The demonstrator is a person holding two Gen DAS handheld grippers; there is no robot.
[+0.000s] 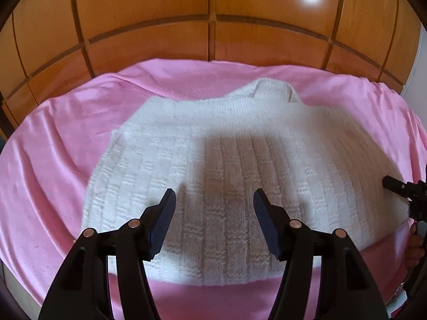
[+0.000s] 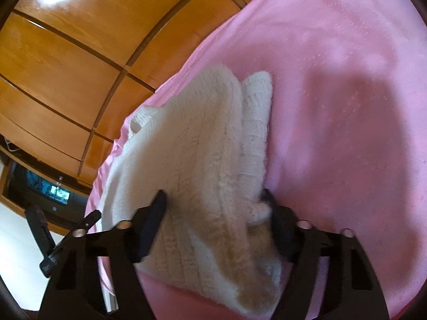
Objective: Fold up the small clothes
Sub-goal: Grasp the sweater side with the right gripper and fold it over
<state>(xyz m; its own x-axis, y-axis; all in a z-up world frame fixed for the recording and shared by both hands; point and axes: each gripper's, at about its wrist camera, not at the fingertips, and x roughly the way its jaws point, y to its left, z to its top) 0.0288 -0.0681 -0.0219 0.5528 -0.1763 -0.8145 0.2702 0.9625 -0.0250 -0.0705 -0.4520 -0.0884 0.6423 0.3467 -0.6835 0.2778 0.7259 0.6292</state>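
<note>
I'm hovering the left gripper (image 1: 214, 196), jaws open, over the white sweater (image 1: 240, 144); the right gripper (image 2: 213, 200) is pinching its edge on the pink blanket (image 2: 347, 106).

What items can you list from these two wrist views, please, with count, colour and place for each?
sweater: one, white knit, spread on the blanket, collar at the far side; one side edge bunched between the right gripper's fingers
blanket: one, pink, covering the surface under the sweater
wardrobe panels: several, glossy orange-brown wood, behind the blanket
screen: one, dark with a bluish glow, low at the left of the right wrist view
left gripper: one, black, jaws open over the sweater's near part, holding nothing
right gripper: one, black, sweater fabric gathered between its fingers
hand: one, partly seen at the right edge, at the right gripper's handle
</note>
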